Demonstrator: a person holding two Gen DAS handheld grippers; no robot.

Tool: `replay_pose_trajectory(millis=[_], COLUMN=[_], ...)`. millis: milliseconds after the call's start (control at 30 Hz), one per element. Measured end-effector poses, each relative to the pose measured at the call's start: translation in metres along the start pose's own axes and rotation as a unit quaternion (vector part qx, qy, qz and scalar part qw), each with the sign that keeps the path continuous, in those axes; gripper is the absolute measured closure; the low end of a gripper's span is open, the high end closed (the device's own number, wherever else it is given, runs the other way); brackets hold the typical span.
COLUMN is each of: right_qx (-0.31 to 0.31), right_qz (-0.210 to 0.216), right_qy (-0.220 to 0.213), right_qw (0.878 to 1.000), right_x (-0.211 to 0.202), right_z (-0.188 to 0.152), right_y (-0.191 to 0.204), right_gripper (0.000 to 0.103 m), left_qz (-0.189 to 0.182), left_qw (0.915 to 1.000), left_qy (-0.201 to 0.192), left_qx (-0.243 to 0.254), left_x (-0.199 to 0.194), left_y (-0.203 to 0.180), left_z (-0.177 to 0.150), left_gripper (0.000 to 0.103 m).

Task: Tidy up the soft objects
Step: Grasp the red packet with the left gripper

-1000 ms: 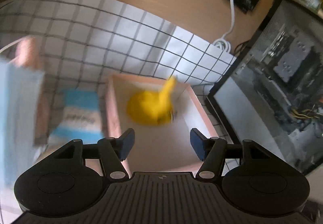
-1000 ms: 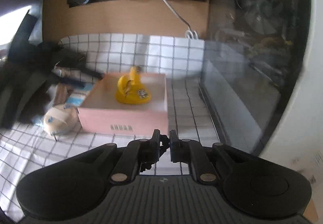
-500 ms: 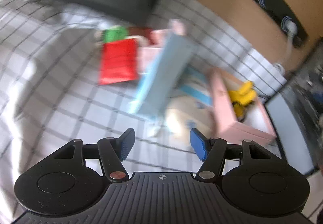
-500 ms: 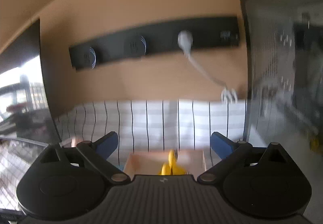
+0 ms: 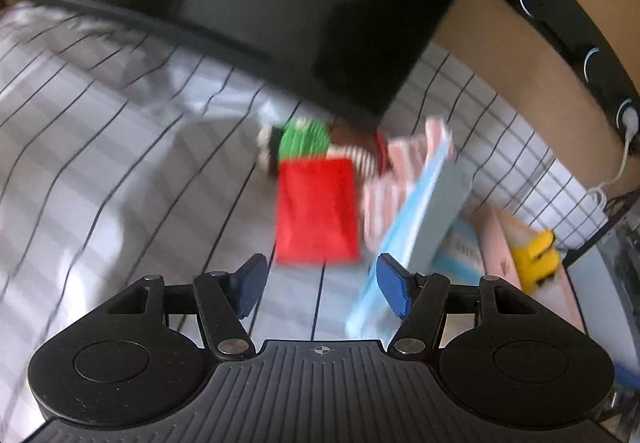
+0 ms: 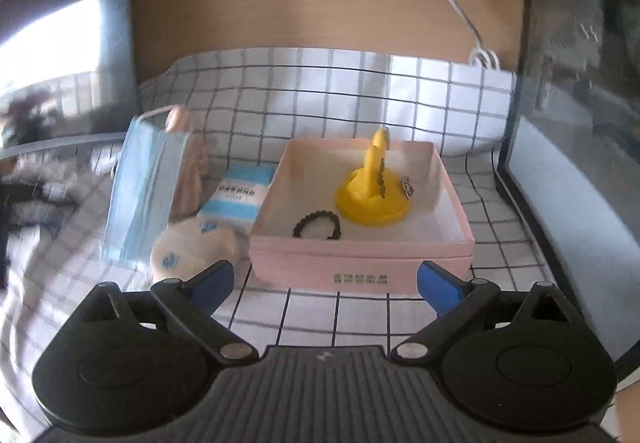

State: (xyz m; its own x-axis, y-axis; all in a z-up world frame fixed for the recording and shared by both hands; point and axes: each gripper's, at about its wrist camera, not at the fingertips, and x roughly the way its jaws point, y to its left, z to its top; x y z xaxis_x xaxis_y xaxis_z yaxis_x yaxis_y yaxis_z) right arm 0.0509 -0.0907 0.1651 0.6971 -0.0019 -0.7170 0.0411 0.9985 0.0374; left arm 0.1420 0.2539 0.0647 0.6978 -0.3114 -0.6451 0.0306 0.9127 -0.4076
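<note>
Sitting in the pink box (image 6: 362,255) are only a yellow toy (image 6: 374,191) and a bracelet (image 6: 318,225), both grippers (image 6: 322,281) (image 5: 318,283) spread apart and empty, while a mask (image 6: 140,191), red pouch (image 5: 316,211) and other soft things wait on the checked cloth (image 6: 340,91).

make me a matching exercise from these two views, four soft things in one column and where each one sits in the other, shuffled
Things:
1. yellow soft toy
2. black beaded hair band
3. light blue face mask
4. flat red fabric pouch

Places:
A. standing upright, left of the pink box
B. on the checked cloth, below a green striped item
C. inside the box, toward its back right
D. on the box floor, near its front wall

Pairs: 1-C, 2-D, 3-A, 4-B
</note>
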Motion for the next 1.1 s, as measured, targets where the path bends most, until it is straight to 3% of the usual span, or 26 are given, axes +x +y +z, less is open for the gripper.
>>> replay_pose_trajectory(millis=[100, 200, 367, 433, 533, 567, 633, 700, 767, 800, 900, 1100], right_qx=[-0.030, -0.051, -0.054, -0.047, -0.037, -0.035, -0.035, -0.038, -0.038, -0.038, -0.042, -0.065], right_qz=[-0.006, -0.011, -0.024, -0.032, -0.045, -0.048, -0.053, -0.059, -0.060, -0.059, -0.047, 0.026], right_qy=[0.001, 0.010, 0.031, 0.040, 0.053, 0.056, 0.060, 0.061, 0.058, 0.057, 0.045, 0.012], right_qw=[1.000, 0.999, 0.998, 0.998, 0.997, 0.997, 0.996, 0.996, 0.996, 0.996, 0.997, 0.998], right_x=[-0.009, -0.017, -0.020, -0.021, -0.021, -0.021, -0.021, -0.022, -0.022, -0.021, -0.019, 0.004], right_z=[-0.005, -0.014, -0.028, -0.033, -0.041, -0.043, -0.047, -0.048, -0.047, -0.046, -0.036, 0.003], right_y=[0.014, 0.026, 0.033, 0.034, 0.034, 0.035, 0.036, 0.038, 0.039, 0.040, 0.045, 0.074], right_gripper=[0.005, 0.005, 0.005, 0.005, 0.005, 0.005, 0.005, 0.005, 0.005, 0.005, 0.005, 0.005], left_qz=[-0.022, -0.009, -0.009, 0.004, -0.003, -0.004, -0.008, -0.021, -0.025, -0.027, -0.060, -0.094], left_qw=[0.9996, 0.9989, 0.9959, 0.9929, 0.9917, 0.9921, 0.9930, 0.9937, 0.9940, 0.9939, 0.9930, 0.9917], left_qy=[0.012, 0.027, 0.039, 0.047, 0.055, 0.055, 0.054, 0.051, 0.045, 0.041, 0.026, 0.018], left_qx=[0.014, 0.036, 0.081, 0.109, 0.116, 0.113, 0.105, 0.097, 0.096, 0.098, 0.098, 0.086], left_x=[0.023, 0.054, 0.092, 0.107, 0.120, 0.123, 0.126, 0.123, 0.115, 0.110, 0.086, 0.031], left_y=[0.003, 0.000, -0.002, -0.003, -0.001, -0.001, 0.000, 0.000, -0.001, -0.002, -0.001, 0.011], left_z=[0.033, 0.052, 0.058, 0.057, 0.056, 0.056, 0.058, 0.056, 0.051, 0.048, 0.034, 0.001], left_gripper=[0.038, 0.038, 0.036, 0.027, 0.024, 0.026, 0.046, 0.053, 0.070, 0.093, 0.092, 0.092])
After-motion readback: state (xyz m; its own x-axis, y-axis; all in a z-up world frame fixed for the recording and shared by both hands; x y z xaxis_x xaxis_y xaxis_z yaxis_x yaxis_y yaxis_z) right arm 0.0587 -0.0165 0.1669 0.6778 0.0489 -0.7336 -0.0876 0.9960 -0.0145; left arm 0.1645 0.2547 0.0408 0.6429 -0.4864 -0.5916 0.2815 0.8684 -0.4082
